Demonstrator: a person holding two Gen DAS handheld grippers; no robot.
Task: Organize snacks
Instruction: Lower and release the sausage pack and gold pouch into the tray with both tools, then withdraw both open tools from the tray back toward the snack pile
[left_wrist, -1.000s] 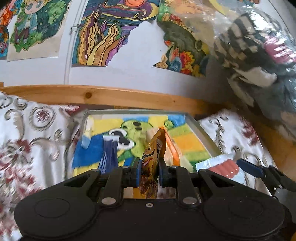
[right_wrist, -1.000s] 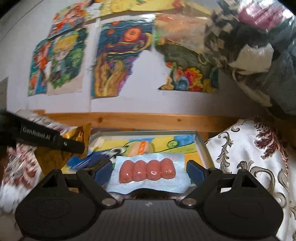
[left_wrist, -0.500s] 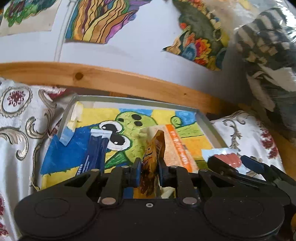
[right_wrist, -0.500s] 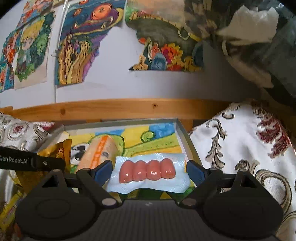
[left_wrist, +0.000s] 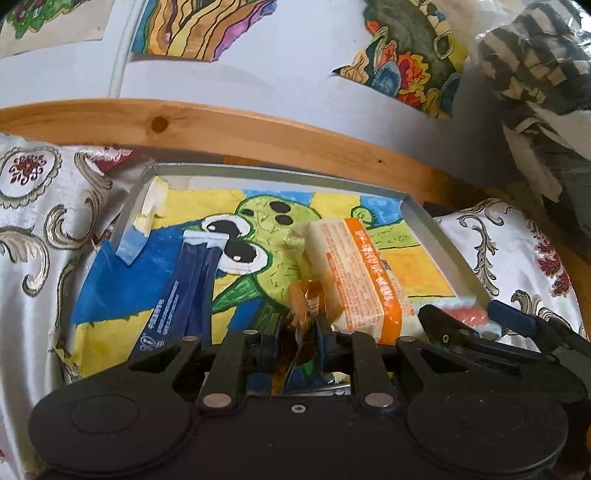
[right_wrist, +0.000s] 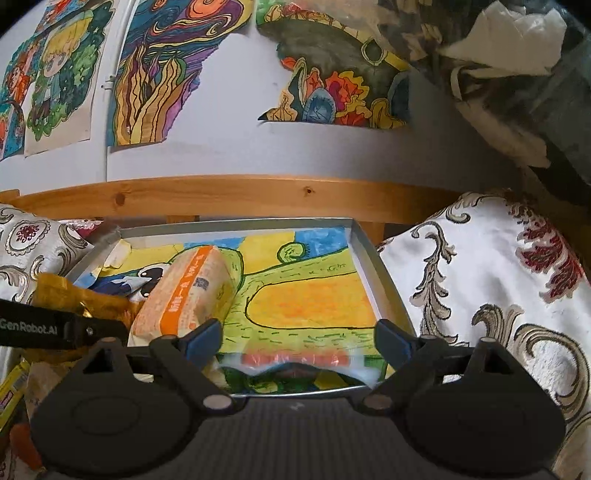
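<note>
A grey tray (left_wrist: 443, 251) lined with a cartoon drawing holds two blue sachets (left_wrist: 184, 291) and a cream-and-orange pack (left_wrist: 354, 273). Low over the tray's near side, my left gripper (left_wrist: 297, 332) is shut on a crinkled orange-brown snack packet (left_wrist: 308, 295). My right gripper (right_wrist: 297, 338) has its fingers wide apart over the tray's near right corner (right_wrist: 380, 280). A clear pack of pink sausages (right_wrist: 295, 360) is blurred and sagging low between them. The left gripper's finger (right_wrist: 62, 328) and its packet (right_wrist: 74, 295) show at the right wrist view's left edge.
A wooden rail (left_wrist: 258, 136) runs behind the tray under a white wall hung with coloured drawings (right_wrist: 162, 74). Patterned white cloth (right_wrist: 498, 295) lies on both sides. A plastic bag of clothes (left_wrist: 535, 74) hangs at the upper right. A yellow wrapper (right_wrist: 11, 384) lies near left.
Both grippers moved forward and down over the tray. The sausage pack, held level between the right fingers before, has dropped lower and blurred. The left still pinches its packet.
</note>
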